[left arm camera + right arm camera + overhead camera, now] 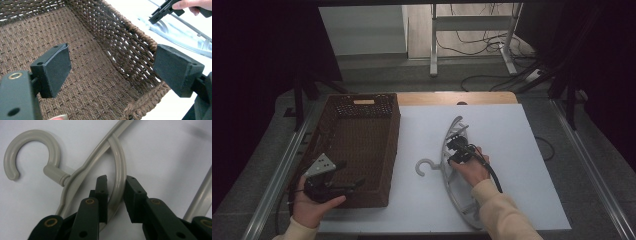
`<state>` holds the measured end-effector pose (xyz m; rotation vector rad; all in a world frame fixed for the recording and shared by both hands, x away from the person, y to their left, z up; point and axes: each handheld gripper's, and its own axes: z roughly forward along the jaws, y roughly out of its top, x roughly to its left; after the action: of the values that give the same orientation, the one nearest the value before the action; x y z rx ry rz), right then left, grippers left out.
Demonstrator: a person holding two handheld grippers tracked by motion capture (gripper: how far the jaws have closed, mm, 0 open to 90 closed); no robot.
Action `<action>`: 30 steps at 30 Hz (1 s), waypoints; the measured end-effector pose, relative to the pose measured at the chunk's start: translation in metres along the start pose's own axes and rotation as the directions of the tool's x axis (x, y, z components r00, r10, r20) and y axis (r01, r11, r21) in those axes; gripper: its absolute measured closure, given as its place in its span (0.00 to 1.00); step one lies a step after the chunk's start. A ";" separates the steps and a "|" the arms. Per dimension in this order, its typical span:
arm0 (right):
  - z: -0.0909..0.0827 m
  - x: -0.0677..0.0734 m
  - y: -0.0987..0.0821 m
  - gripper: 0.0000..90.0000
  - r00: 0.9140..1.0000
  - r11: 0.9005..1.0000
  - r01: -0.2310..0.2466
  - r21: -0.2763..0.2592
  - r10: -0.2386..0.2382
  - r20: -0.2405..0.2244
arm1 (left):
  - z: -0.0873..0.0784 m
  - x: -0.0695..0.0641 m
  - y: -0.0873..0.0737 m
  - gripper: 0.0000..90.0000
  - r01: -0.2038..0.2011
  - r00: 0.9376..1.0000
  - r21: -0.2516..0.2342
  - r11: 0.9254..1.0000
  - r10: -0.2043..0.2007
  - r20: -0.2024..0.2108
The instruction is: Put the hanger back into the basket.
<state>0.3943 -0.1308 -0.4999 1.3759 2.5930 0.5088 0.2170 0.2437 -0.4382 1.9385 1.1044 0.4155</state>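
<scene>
A grey plastic hanger (445,176) lies flat on the white sheet (517,150), its hook (51,145) pointing toward the basket. My right gripper (116,192) reaches down onto it near the hook's neck, with the hanger's curved inner bar (121,167) pinched between both pads. From above, the right gripper (457,150) sits over the hanger's middle. My left gripper (353,173) hovers open over the near right corner of the brown wicker basket (394,145). Its jaws stand wide apart with nothing between them, above the basket floor (95,82).
The basket has nothing in it and takes up the table's left part. The white sheet extends to the right of the hanger. Metal rails (584,160) run along both sides of the table. Beyond its far edge are a stand and cables (477,45) on the floor.
</scene>
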 end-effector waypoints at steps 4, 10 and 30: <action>0.000 -0.001 0.001 0.83 1.000 1.000 -0.015 0.009 0.015 -0.001 | 0.000 0.000 0.000 0.17 -0.001 1.000 0.000 1.000 0.001 0.001; 0.000 -0.003 0.002 0.84 0.999 0.999 -0.050 0.009 0.050 -0.019 | 0.000 0.000 0.000 0.17 -0.001 1.000 0.000 1.000 0.001 0.001; -0.018 -0.017 0.003 0.90 0.991 0.994 -0.106 -0.033 0.103 -0.083 | 0.000 0.000 0.000 0.17 -0.002 1.000 -0.002 1.000 0.002 0.002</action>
<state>0.4010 -0.1474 -0.4828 1.5155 2.5697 0.6383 0.2169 0.2441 -0.4379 1.9381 1.1008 0.4154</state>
